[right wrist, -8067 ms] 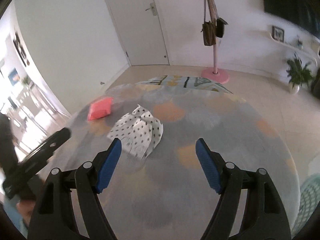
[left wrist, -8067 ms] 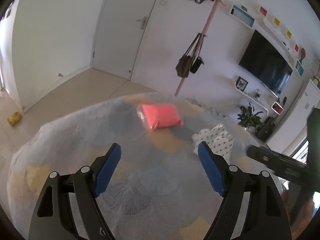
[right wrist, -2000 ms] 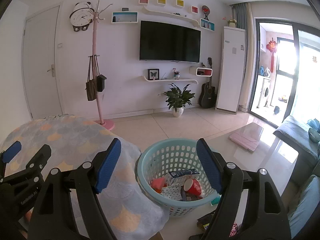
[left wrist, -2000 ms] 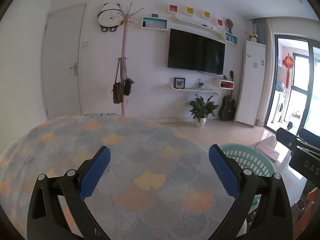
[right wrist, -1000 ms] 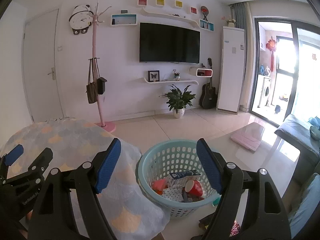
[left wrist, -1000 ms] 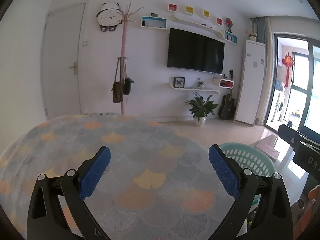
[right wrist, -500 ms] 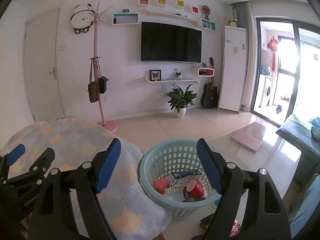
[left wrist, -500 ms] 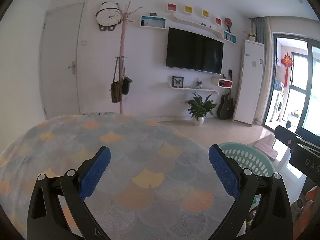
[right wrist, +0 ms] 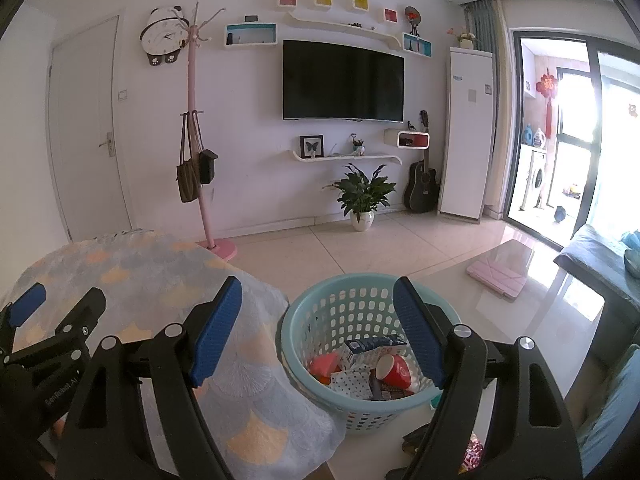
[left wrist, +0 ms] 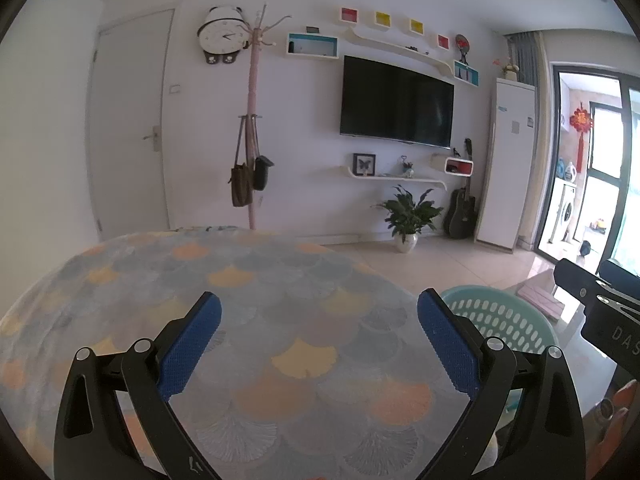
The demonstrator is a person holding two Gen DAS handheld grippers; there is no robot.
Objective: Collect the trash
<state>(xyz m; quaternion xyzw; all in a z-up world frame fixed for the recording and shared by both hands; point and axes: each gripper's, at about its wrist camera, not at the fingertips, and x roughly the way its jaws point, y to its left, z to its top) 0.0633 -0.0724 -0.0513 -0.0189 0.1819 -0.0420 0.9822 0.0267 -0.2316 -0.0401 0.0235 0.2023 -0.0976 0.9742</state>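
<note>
A teal plastic basket [right wrist: 320, 300] stands on the floor by the table's right edge and holds trash: a red cup [right wrist: 394, 370], a pink packet [right wrist: 324, 364], a dotted wrapper [right wrist: 352, 380] and a small carton [right wrist: 372, 346]. My right gripper [right wrist: 318, 324] is open and empty above the basket's near rim. My left gripper [left wrist: 318, 344] is open and empty over the table with its scale-patterned cloth [left wrist: 248, 292]. The basket also shows in the left wrist view [left wrist: 500, 316]. No trash shows on the table.
A pink coat stand [right wrist: 200, 160] with bags stands behind the table. A potted plant [right wrist: 362, 196], a guitar [right wrist: 420, 184] and a white cabinet [right wrist: 466, 132] line the far wall. A glass coffee table [right wrist: 532, 280] with a pink tablet case lies to the right.
Both grippers stay open and almost still over the last second. Eight seconds ago a pink packet and a dotted wrapper lay on the table; they now lie in the basket.
</note>
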